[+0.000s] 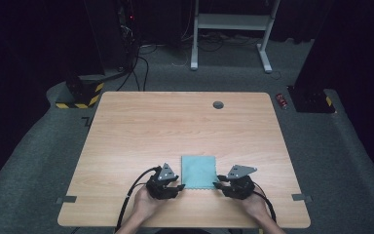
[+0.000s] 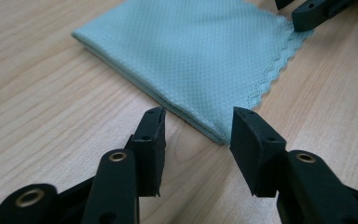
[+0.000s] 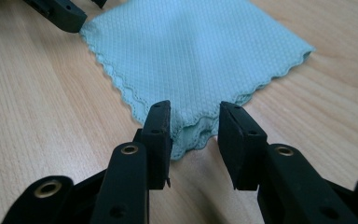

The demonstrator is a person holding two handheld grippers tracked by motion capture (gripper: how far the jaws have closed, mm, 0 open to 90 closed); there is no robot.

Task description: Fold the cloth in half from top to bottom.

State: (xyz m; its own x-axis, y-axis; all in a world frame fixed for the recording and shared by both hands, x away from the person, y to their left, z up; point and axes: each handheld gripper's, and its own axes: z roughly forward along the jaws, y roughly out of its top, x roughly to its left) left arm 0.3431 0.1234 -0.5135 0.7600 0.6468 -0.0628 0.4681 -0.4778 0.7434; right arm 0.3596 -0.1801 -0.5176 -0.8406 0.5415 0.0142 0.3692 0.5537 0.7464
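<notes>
High view: folded teal cloth lay flat near the front edge of the counter, roughly centred. Left claw sat at its near-left corner, right claw at its near-right corner, a hand behind each. Symmetric setup, probably so both near corners could be worked at once. Jaw gap couldn't be read from up there.

Left gripper view: left claw was spread, nothing pinched. The cloth's near corner lay in the gap between the jaws, flat on the counter, pads not pressing it. The stacked layers showed along the folded edge, and the scalloped hem on the other side. Right claw sat at the far corner, top right. The high view gave none of that edge detail.

Right gripper view: right claw was also spread, not gripping. The cloth corner between the jaws was slightly puckered and lifted, layers fanned, unlike the flat corner on the left side. Left claw touched or just neared the opposite corner, top left; couldn't tell which.

My read: both corners were free, the cloth resting on its own.
</notes>
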